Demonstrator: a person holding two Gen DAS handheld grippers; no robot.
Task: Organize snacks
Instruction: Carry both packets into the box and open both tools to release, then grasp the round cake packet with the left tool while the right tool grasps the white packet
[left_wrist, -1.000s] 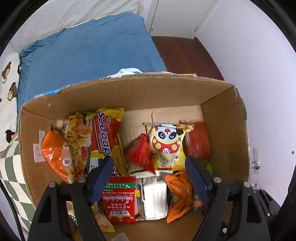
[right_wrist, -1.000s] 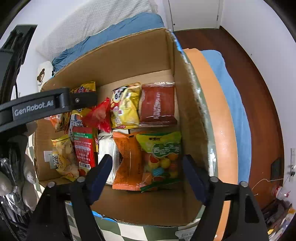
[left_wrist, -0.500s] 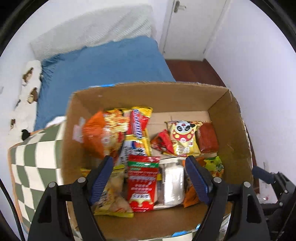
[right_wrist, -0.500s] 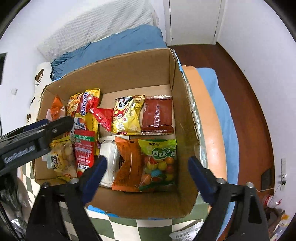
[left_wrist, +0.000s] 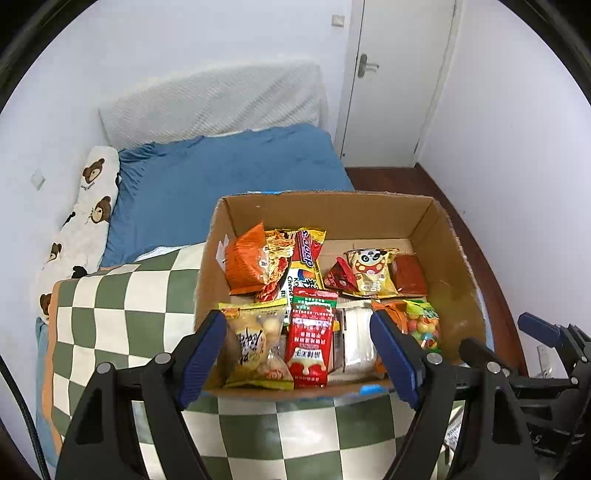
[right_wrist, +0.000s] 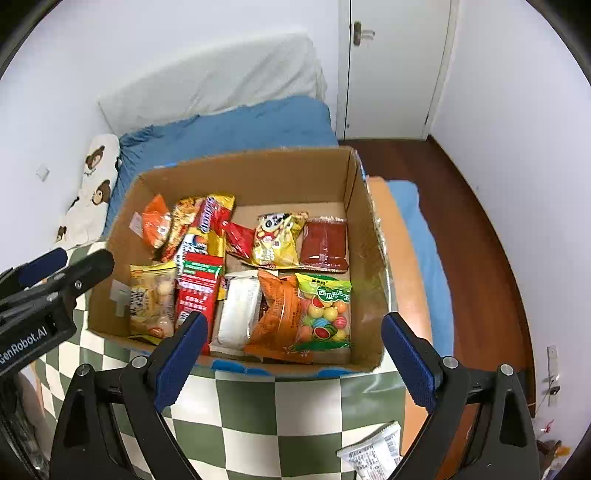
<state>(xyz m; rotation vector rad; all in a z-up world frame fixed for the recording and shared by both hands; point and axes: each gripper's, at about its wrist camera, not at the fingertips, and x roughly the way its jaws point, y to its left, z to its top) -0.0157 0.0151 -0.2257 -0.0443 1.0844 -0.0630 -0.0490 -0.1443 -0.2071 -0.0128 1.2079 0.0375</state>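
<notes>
Keep both empty claws, left claw (left_wrist: 297, 354) and right claw (right_wrist: 291, 354), open; fetch silver packet (right_wrist: 373, 456) from bed's near edge into box (right_wrist: 364, 229).

- Both views are bright, with even, soft indoor light and no hard shadows.
- Fisheye bending curves the door (left_wrist: 399, 81) and walls; black vignette fills the corners.
- The box (right_wrist: 258, 173) interior is slightly shaded at 3 o'clock.
- Packets (right_wrist: 323, 306) show mild glare; focus is sharp, no blur.
</notes>
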